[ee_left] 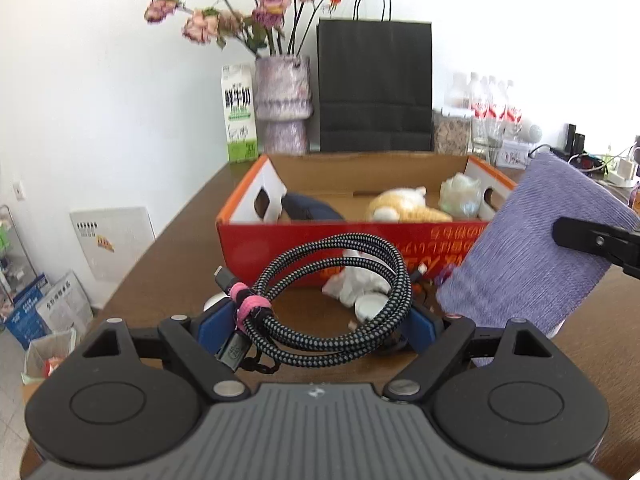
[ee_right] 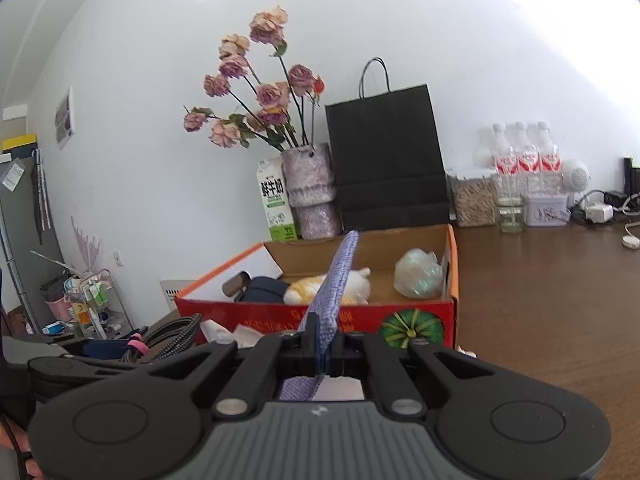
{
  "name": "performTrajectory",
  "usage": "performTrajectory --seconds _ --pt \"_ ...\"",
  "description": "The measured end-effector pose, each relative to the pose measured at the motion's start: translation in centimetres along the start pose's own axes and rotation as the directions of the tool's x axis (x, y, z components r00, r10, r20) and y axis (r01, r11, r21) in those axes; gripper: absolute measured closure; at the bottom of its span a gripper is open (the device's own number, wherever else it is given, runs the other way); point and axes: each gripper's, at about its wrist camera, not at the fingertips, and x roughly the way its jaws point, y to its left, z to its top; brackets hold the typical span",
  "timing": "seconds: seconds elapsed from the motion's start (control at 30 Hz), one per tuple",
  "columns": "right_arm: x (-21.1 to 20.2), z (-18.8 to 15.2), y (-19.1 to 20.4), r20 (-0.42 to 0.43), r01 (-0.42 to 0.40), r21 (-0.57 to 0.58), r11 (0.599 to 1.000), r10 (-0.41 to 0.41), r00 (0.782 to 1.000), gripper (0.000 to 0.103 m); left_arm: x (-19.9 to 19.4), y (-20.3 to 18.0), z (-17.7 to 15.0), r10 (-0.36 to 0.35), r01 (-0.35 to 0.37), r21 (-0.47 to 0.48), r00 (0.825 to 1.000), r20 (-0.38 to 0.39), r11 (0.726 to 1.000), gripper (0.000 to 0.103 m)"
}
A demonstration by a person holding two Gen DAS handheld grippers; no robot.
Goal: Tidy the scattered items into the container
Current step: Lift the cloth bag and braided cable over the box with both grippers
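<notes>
In the red and orange cardboard box [ee_left: 280,244] already lie a plush toy, a dark pouch and a plastic bag, while the left hand-held gripper [ee_left: 320,326] clasps the coiled braided cable [ee_left: 340,304], the right hand-held gripper [ee_right: 324,344] pinches the purple knitted cloth [ee_right: 340,272], and crumpled white tissue [ee_left: 356,284] waits on the brown table [ee_left: 168,264].

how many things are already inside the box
3 that show: a dark blue pouch at the left end, a yellow and white plush toy in the middle, and a pale crumpled bag at the right end. The box front wall may hide more.
</notes>
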Motion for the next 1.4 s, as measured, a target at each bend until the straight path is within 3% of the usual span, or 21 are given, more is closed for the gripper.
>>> performTrajectory --seconds 0.47,0.8,0.93,1.13,1.4 --pt "2.2 6.5 2.3 0.146 -0.067 -0.035 0.997 0.071 0.987 0.102 0.0 0.2 4.8 0.005 -0.007 0.013 0.991 0.132 1.000 0.016" --pt "7.8 10.8 0.2 0.204 -0.047 0.039 0.998 0.038 0.978 0.102 4.3 -0.3 9.1 0.035 -0.033 -0.011 0.983 0.181 0.999 0.016" --pt "12.0 9.7 -2.5 0.157 0.021 0.074 0.997 -0.033 0.987 0.102 7.9 -0.9 10.0 0.071 -0.064 -0.038 0.979 0.193 0.997 0.016" --pt "16.4 6.6 -5.6 0.011 0.111 0.088 0.990 -0.113 0.994 0.102 13.9 -1.0 10.4 0.106 -0.099 -0.047 0.982 0.159 0.994 0.016" --pt "17.2 5.8 -5.9 -0.069 0.149 0.089 0.985 -0.143 0.987 0.101 15.2 -1.0 8.8 0.102 -0.103 0.005 0.989 0.105 0.995 0.016"
